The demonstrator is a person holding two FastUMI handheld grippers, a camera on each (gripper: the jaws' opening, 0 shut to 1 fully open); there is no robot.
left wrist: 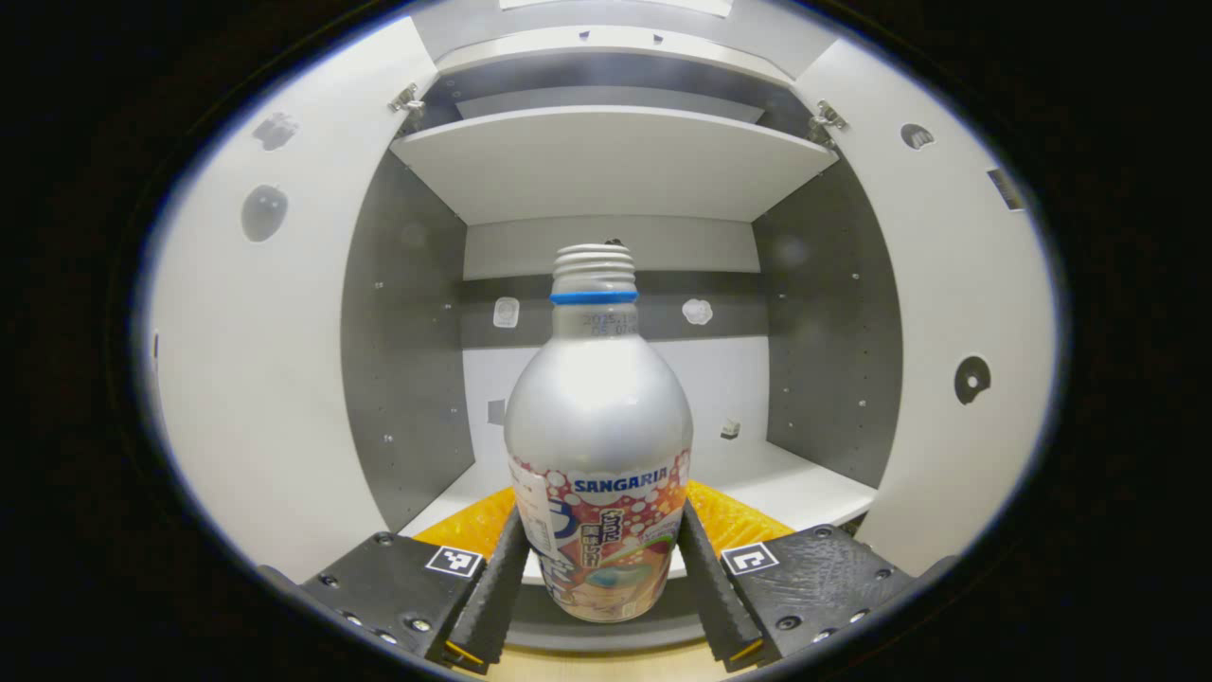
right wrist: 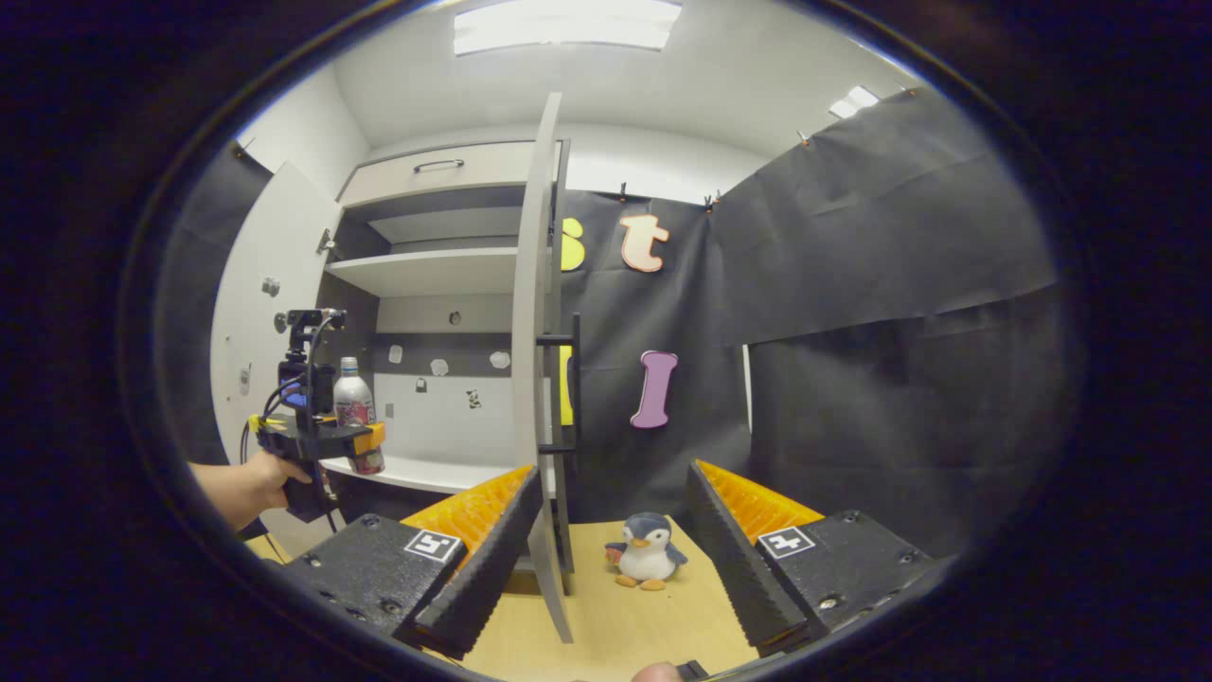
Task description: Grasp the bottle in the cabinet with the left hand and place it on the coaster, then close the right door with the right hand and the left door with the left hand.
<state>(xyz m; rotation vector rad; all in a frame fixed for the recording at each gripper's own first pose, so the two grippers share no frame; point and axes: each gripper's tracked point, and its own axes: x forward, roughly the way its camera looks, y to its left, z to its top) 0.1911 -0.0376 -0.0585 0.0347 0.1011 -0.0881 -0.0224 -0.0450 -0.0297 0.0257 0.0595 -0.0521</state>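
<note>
The cabinet's lower shelf (left wrist: 805,488) is a white board running back to a pale rear wall, between grey side walls. The bottle (left wrist: 598,445) stands upright over the shelf's near edge, its lower part between the left gripper's (left wrist: 600,578) fingers; whether its base rests on the board cannot be told. In the right gripper view the bottle (right wrist: 356,417) is at the near left end of that shelf (right wrist: 426,472). Above it is a second white shelf (left wrist: 611,161). Below the cabinet lies a light wooden bench (right wrist: 615,616). A small toy penguin (right wrist: 648,551) stands upright on it, just right of the open right door's (right wrist: 538,379) lower edge.
</note>
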